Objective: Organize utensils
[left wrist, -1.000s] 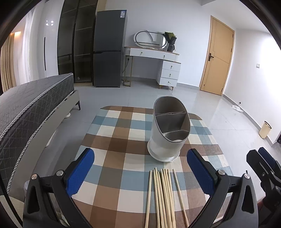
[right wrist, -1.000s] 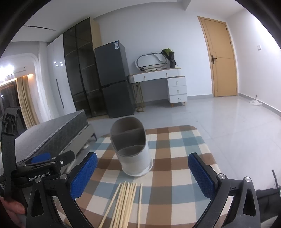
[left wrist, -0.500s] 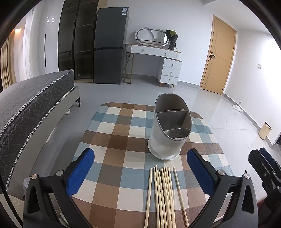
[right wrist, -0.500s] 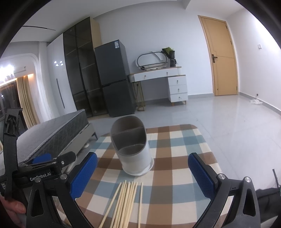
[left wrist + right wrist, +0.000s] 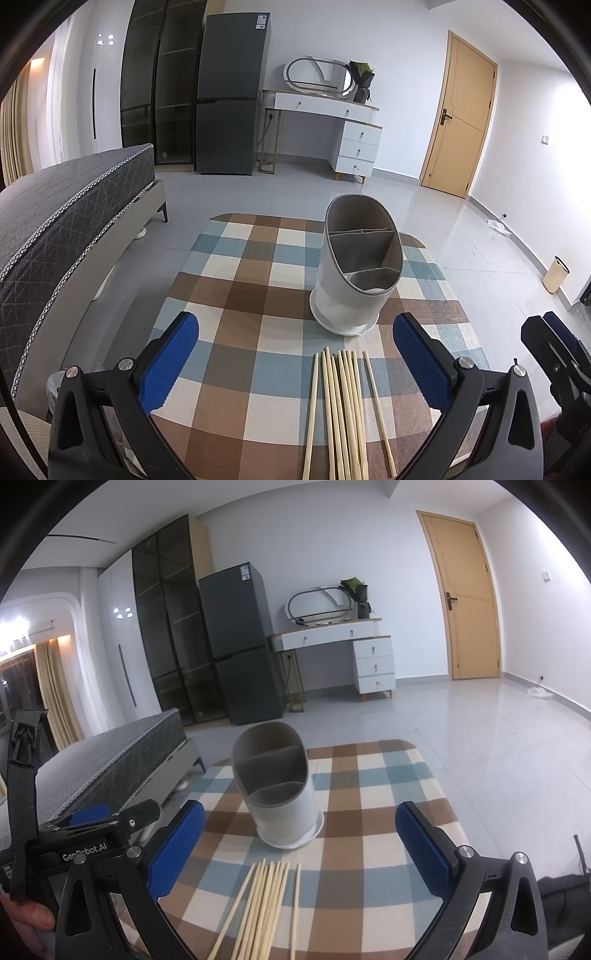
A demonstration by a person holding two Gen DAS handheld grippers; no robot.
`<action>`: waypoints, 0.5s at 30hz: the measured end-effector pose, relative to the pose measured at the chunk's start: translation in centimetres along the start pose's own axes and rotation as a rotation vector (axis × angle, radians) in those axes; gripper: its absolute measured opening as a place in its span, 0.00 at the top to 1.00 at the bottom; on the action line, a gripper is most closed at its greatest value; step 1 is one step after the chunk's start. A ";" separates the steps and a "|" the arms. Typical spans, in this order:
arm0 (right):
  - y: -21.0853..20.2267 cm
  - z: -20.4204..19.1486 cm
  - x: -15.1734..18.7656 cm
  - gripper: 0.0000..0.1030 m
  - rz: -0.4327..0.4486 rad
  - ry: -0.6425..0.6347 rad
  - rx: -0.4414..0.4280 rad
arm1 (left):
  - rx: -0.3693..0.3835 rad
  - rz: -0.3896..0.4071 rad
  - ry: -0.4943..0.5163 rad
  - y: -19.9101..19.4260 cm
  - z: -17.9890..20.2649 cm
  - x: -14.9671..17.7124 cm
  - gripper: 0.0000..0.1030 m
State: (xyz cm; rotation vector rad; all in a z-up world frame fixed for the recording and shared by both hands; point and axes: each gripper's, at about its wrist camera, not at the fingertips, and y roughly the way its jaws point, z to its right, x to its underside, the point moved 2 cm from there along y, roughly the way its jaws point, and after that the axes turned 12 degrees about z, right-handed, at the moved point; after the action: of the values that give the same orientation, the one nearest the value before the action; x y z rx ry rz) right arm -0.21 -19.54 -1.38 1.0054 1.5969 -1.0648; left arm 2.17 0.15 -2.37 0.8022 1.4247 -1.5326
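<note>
A white oval utensil holder point(image 5: 354, 273) point(image 5: 279, 799) with grey inner compartments stands upright on a checked tablecloth point(image 5: 251, 302) point(image 5: 369, 786); its compartments look empty. Several wooden chopsticks point(image 5: 341, 410) point(image 5: 262, 904) lie side by side on the cloth just in front of it. My left gripper point(image 5: 295, 354) is open above the cloth, its blue pads wide apart, the chopsticks between and below them. My right gripper point(image 5: 299, 843) is open too, hovering over the near ends of the chopsticks. Neither holds anything.
A grey bed point(image 5: 62, 221) runs close along the table's left side. Beyond the table is bare tiled floor point(image 5: 461, 236), then a dark fridge point(image 5: 231, 96), a white dresser point(image 5: 332, 129) and a wooden door point(image 5: 460, 118). A small bin point(image 5: 556, 275) stands at the right.
The left wrist view has tilted up slightly, so the holder and chopsticks sit a little lower in it. The right gripper has barely moved.
</note>
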 end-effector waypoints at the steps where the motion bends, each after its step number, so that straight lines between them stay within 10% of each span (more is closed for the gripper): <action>1: 0.0 0.0 0.0 0.00 -0.001 0.000 -0.001 | 0.000 0.000 0.000 0.0 0.0 0.0 0.01; 15: 0.4 0.2 0.2 0.00 -0.019 0.023 -0.015 | 0.003 -0.005 0.002 0.3 0.0 0.1 0.01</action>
State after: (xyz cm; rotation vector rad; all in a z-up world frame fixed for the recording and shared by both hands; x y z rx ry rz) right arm 0.16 -19.65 -1.68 0.9978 1.6341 -1.0565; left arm 2.38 0.19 -2.56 0.8029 1.4276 -1.5379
